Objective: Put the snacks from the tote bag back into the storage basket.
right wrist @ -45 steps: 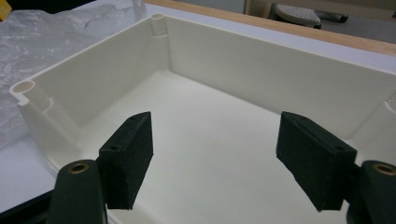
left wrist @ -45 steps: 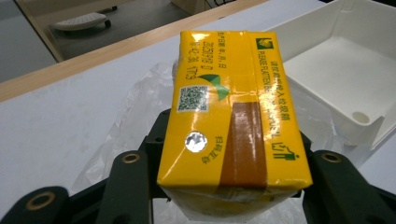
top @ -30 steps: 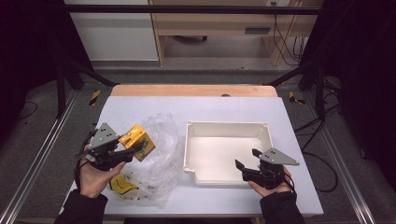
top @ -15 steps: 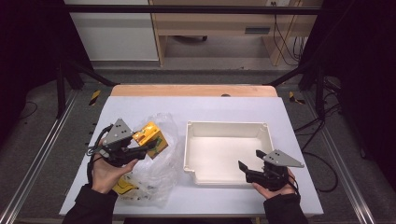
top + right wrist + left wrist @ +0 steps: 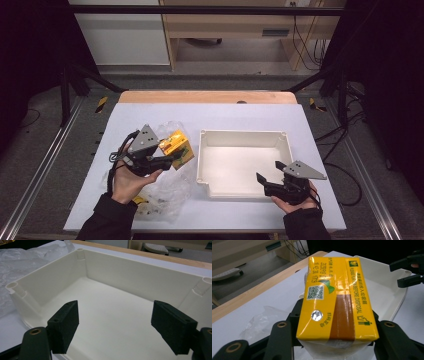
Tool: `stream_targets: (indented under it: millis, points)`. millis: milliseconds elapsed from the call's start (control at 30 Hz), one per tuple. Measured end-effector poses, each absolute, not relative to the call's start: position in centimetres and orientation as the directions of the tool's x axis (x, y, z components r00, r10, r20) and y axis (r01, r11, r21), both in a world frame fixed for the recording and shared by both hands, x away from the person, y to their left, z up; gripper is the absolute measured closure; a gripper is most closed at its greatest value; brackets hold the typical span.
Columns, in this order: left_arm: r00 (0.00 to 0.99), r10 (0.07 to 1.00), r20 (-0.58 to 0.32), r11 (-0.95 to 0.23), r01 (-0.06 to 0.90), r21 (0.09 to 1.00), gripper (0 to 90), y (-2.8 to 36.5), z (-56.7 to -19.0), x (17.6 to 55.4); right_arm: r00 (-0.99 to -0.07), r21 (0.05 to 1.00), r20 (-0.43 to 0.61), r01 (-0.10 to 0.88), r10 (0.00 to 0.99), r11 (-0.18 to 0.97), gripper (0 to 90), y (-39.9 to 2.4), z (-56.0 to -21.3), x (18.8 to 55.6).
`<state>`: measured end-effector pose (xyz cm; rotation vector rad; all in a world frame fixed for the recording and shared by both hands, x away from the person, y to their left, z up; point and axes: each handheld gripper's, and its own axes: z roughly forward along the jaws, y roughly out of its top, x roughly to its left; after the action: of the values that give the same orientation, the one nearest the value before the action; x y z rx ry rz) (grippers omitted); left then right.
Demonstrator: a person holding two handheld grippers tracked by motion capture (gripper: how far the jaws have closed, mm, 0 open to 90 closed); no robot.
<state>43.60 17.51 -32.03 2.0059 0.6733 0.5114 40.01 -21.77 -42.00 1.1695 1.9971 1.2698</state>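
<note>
R gripper [image 5: 270, 181] hovers at tray's [image 5: 243, 138] near right corner, jaws apart w/ nothing between. L gripper [image 5: 172, 159] clamps yellow tissue pack [image 5: 176, 148] above plastic bag [image 5: 172, 187], left half of table [image 5: 300, 130]. Step: carrying pack to tray. Next: swing right over rim, let go. Pack's long axis runs along jaws, far end toward tray.
</note>
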Motion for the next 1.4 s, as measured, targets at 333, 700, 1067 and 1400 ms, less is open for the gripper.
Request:
stream_targets:
  millis: [333,700,1067,1400]
  points:
    - [0.791,0.604,0.099,-0.443,0.230,0.866,51.1,16.0,-31.8,43.7,-0.509,0.897,0.038,0.397,0.860,0.195,22.3,-21.8,-42.0,40.0]
    - [0.820,0.562,0.105,-0.465,0.208,0.860,51.1,13.8,-31.8,43.9,-0.509,0.897,0.040,0.397,0.860,0.193,22.3,-21.9,-42.0,40.0]
    - [0.854,0.510,0.104,-0.484,0.184,0.856,51.1,11.9,-32.3,44.5,-0.505,0.900,0.040,0.394,0.862,0.188,21.9,-22.0,-41.9,40.0]
    - [0.882,0.461,0.101,-0.506,0.168,0.846,51.0,10.6,-33.1,45.1,-0.502,0.900,0.042,0.394,0.864,0.186,21.7,-22.2,-42.0,40.1]
